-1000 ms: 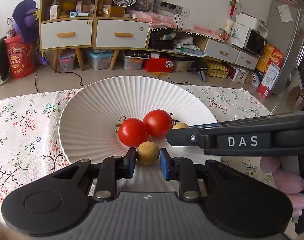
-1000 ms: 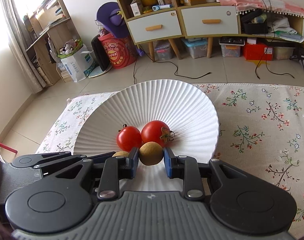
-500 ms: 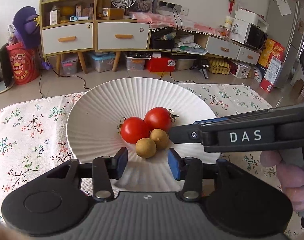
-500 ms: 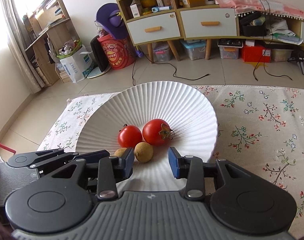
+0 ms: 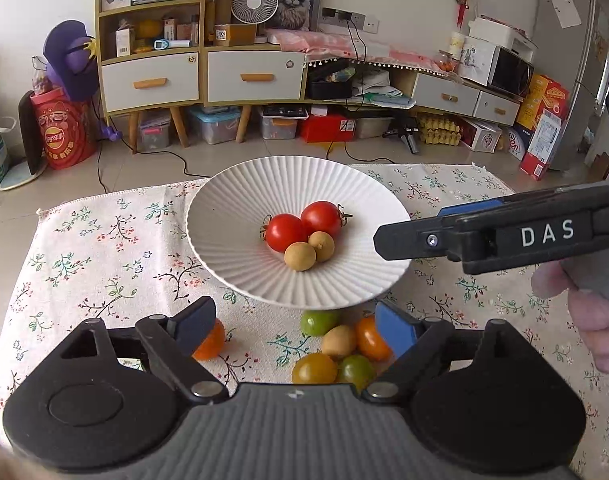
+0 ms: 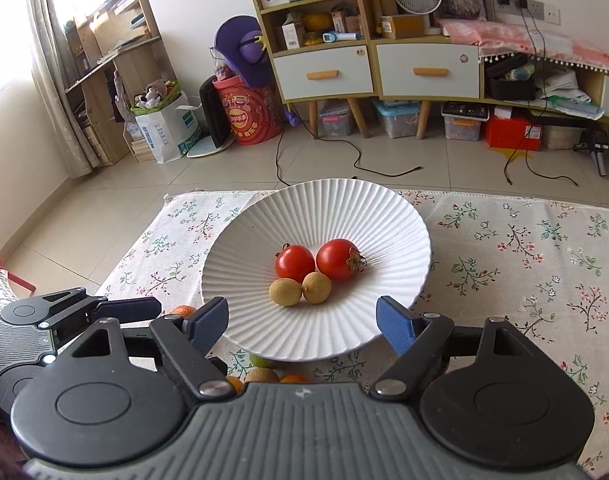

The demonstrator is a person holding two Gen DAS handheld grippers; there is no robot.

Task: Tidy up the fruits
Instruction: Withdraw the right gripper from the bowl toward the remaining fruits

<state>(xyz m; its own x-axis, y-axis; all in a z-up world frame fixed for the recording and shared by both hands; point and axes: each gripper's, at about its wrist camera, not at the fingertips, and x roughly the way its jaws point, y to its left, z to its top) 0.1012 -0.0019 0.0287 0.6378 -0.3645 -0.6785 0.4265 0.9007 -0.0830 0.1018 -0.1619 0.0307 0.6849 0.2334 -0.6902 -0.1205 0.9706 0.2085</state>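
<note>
Left wrist view: the left gripper [image 5: 294, 320], having released and drawn back, gapes wide before the plate [image 5: 224, 256], where two longans [image 5: 309, 251] now touch two tomatoes [image 5: 302, 226]. Loose fruits [image 5: 336, 350] wait nearer.

Right wrist view: the right gripper [image 6: 302, 320] likewise gapes empty, both deliveries apparently done.

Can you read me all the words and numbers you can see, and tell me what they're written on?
"DAS": white letters on the side of the right gripper, seen in the left wrist view.
Red drum by the shelf: a round logo with writing, too blurred to read.
Small box on the cabinet: a white number sticker, too small to be sure.
Cartons at the right and the white bag: print too small to read.
</note>
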